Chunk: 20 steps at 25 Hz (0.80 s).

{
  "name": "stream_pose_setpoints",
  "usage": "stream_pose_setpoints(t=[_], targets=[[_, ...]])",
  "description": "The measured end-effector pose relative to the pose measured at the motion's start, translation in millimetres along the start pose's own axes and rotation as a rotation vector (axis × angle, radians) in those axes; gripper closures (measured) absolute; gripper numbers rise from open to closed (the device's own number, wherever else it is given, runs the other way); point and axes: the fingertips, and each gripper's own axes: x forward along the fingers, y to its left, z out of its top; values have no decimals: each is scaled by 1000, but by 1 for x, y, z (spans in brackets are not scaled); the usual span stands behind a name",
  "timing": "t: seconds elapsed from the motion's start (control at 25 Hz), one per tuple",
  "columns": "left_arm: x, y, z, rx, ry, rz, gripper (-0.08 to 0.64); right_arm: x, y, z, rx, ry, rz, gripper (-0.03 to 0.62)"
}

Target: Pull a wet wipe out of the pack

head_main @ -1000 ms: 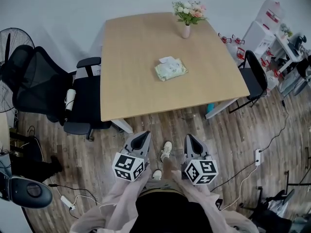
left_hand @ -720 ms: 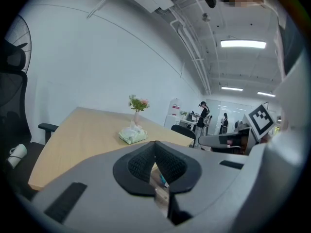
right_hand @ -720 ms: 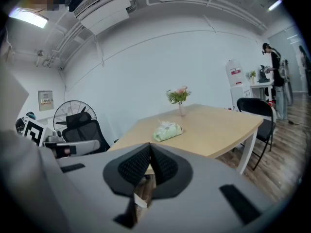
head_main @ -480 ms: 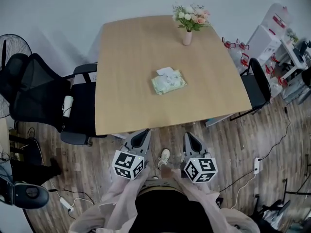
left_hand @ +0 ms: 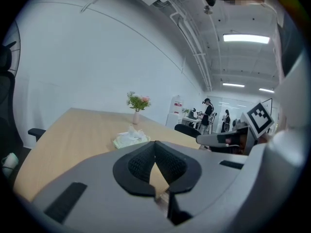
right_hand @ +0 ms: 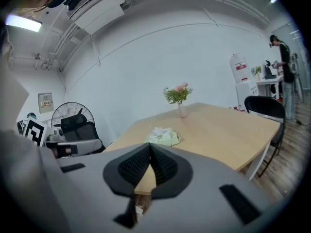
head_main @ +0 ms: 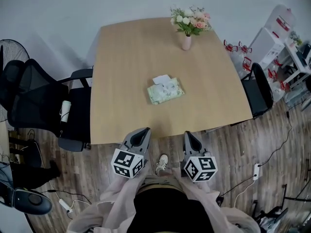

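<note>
A pale green wet wipe pack (head_main: 165, 91) lies near the middle of the wooden table (head_main: 121, 67), a white wipe poking out of its top. It also shows as the pack (left_hand: 130, 139) in the left gripper view and the pack (right_hand: 163, 137) in the right gripper view. My left gripper (head_main: 143, 131) and right gripper (head_main: 187, 135) hover side by side just short of the table's near edge, well away from the pack. Both point at the table with their jaws shut and nothing between them.
A pink vase of flowers (head_main: 188, 25) stands at the table's far edge. A black office chair (head_main: 46, 106) sits at the left side and another black chair (head_main: 257, 89) at the right. Cables and a power strip (head_main: 256, 169) lie on the wood floor.
Both grippers and the person have come closer to the table; its near edge now lies right at the gripper tips. The pack has not moved on the table.
</note>
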Motion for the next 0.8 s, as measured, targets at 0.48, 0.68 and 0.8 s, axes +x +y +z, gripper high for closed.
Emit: stream_pose_setpoints(t=[0.48, 0.68, 0.8], targets=[[37, 14, 0, -15, -17, 49, 551, 38, -36, 9, -5, -9, 23, 581], [38, 12, -4, -11, 1, 51, 551, 35, -35, 2, 16, 2, 26, 581], [40, 16, -7, -21, 11, 68, 551, 34, -39, -4, 31, 12, 11, 581]])
